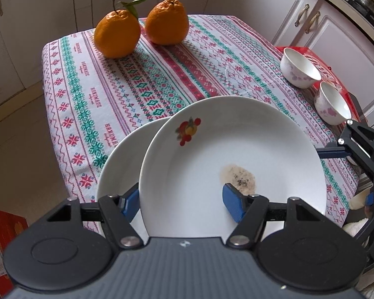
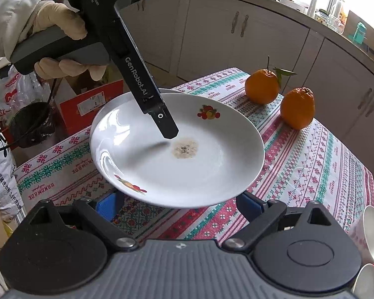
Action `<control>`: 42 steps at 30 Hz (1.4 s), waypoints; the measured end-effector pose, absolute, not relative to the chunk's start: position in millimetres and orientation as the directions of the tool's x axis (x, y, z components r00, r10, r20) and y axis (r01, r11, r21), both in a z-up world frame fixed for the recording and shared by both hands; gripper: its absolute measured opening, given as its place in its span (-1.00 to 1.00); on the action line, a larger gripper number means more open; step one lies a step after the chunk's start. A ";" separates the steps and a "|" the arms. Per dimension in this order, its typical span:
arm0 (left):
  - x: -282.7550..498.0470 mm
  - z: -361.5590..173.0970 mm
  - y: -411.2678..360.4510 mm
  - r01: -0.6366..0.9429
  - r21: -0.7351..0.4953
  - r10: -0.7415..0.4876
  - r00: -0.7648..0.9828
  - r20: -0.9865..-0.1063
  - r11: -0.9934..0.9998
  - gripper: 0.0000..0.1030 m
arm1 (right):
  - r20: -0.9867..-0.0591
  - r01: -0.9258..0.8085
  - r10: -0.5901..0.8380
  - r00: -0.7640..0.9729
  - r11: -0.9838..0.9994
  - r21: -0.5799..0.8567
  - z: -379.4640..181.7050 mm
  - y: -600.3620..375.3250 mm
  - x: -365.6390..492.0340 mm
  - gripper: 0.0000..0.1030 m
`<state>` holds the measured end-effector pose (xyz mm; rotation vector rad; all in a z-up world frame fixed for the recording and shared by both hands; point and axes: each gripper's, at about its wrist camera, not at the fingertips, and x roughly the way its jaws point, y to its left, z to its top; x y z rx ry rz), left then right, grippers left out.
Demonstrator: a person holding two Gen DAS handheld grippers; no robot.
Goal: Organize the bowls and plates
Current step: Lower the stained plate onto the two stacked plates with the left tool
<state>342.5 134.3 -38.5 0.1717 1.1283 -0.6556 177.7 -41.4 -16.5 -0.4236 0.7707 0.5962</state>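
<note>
A white plate with a fruit print and a brown stain (image 1: 234, 149) lies over a second white plate (image 1: 122, 164) on the patterned tablecloth. My left gripper (image 1: 180, 203) is open; its left pad is outside the top plate's rim, its right pad inside the plate. In the right wrist view the same plate (image 2: 212, 154) shows with my left gripper's finger (image 2: 165, 123) over it. My right gripper (image 2: 179, 205) is open and empty, its pads below the plate's near rim. Two white bowls with pink flowers (image 1: 300, 68) (image 1: 332, 104) stand at the table's right edge.
Two oranges (image 1: 117, 35) (image 1: 167, 22) sit at the far end of the tablecloth (image 1: 162, 74). A red box (image 1: 321, 62) lies under the bowls. White cabinets (image 1: 311, 25) surround the table. Boxes and bags (image 2: 87, 99) stand on the floor beside it.
</note>
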 end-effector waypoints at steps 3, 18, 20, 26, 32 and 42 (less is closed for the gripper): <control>343.1 -39.8 136.1 0.560 -0.197 -0.398 0.263 -0.879 0.805 0.31 | -0.749 -0.642 0.342 0.567 0.753 -0.142 -16.6 -39.7 178.2 0.91; 346.6 -45.8 139.3 0.539 -0.186 -0.371 0.260 -0.891 0.822 0.31 | -0.749 -0.659 0.358 0.558 0.739 -0.138 -16.1 -35.1 179.8 0.91; 346.9 -46.4 140.2 0.534 -0.185 -0.368 0.261 -0.892 0.825 0.31 | -0.746 -0.660 0.359 0.561 0.738 -0.141 -16.1 -34.3 179.1 0.91; 345.7 -43.2 140.6 0.540 -0.166 -0.359 0.273 -0.892 0.825 0.31 | -0.745 -0.660 0.364 0.560 0.739 -0.136 -16.2 -34.2 180.0 0.91; 345.7 -37.5 142.7 0.539 -0.149 -0.350 0.291 -0.890 0.829 0.31 | -0.745 -0.663 0.367 0.557 0.737 -0.133 -18.4 -34.1 181.9 0.91; 344.8 -35.6 145.8 0.535 -0.130 -0.333 0.303 -0.893 0.835 0.32 | -0.742 -0.672 0.367 0.560 0.726 -0.147 -23.4 -31.0 183.8 0.91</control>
